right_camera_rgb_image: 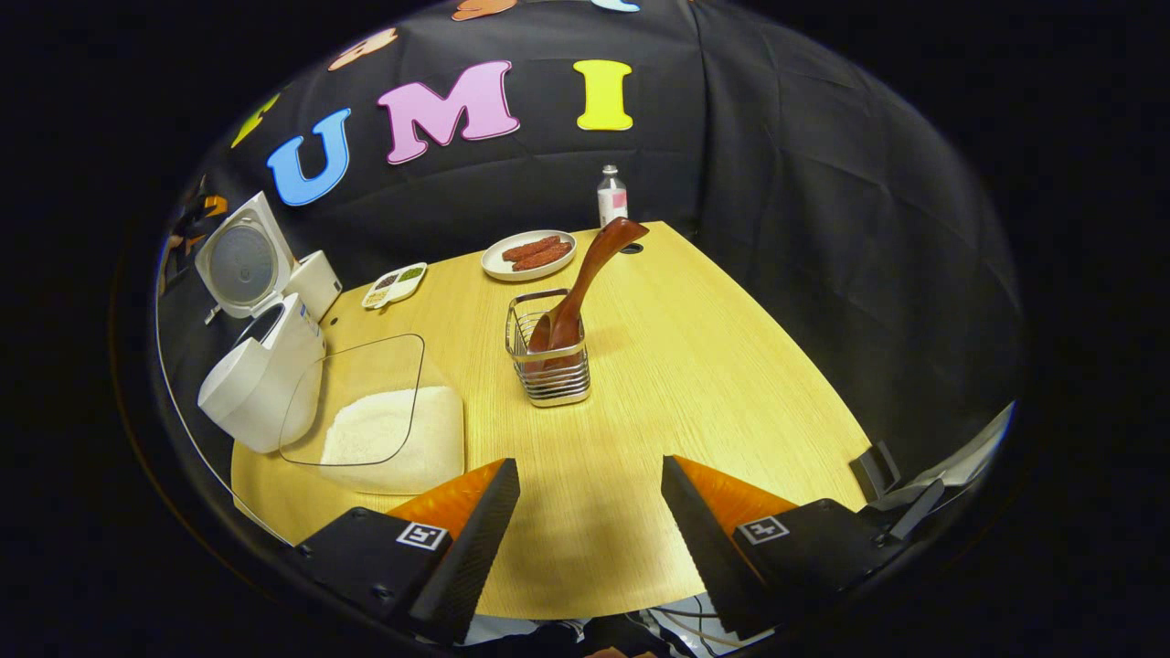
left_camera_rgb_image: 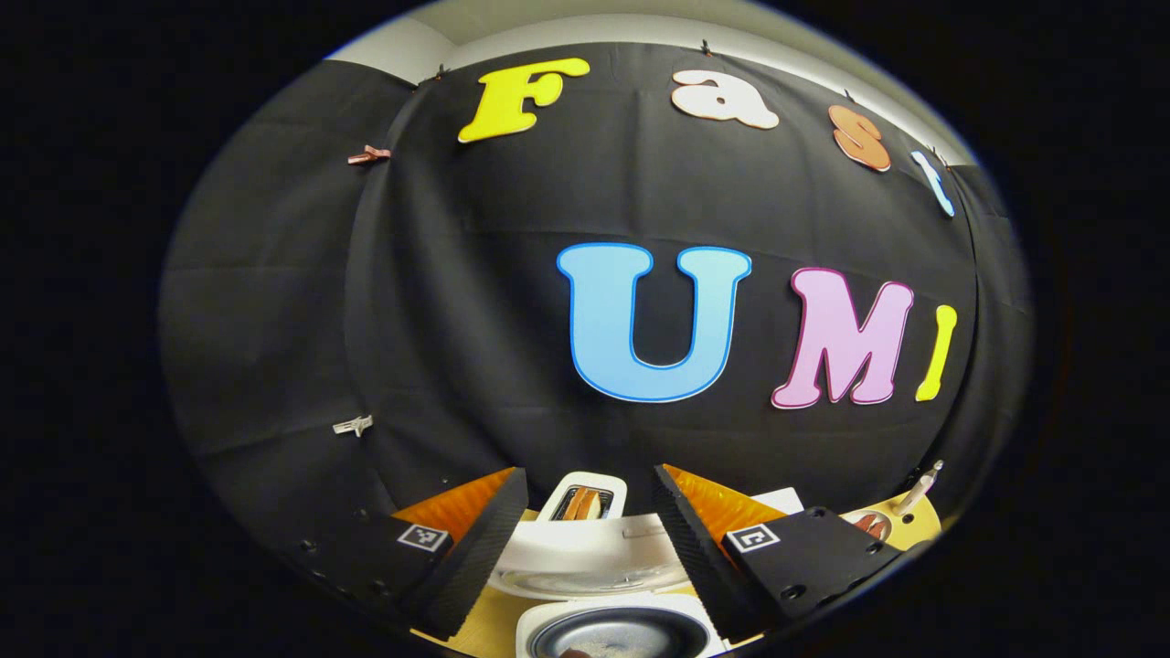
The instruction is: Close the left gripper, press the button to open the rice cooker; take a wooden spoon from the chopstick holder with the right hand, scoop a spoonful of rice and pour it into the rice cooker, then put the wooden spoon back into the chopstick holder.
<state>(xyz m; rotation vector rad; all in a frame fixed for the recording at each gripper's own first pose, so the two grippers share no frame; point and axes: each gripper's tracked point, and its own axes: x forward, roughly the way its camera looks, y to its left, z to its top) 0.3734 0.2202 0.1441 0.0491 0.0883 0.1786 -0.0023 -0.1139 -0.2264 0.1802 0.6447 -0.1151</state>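
Rice cooker [right_camera_rgb_image: 260,366] is being shown with its lid raised at the left edge of the wooden table [right_camera_rgb_image: 713,366], so the button press is judged done. The wooden spoon [right_camera_rgb_image: 585,283] is being held upright, leaning, by the wire chopstick holder [right_camera_rgb_image: 548,361] near the table's middle. Nothing is being gripped by the right gripper [right_camera_rgb_image: 590,512]; its fingers are being kept spread, well short of the holder. The left gripper [left_camera_rgb_image: 590,539] is likewise being held apart, above the cooker's inner pot. Next, the spoon's handle is to be reached and pinched. Rice is being kept in a clear container [right_camera_rgb_image: 384,429] beside the cooker; a plate of sausages [right_camera_rgb_image: 530,254], a small bottle [right_camera_rgb_image: 611,196] and black cloth walls are being seen behind.
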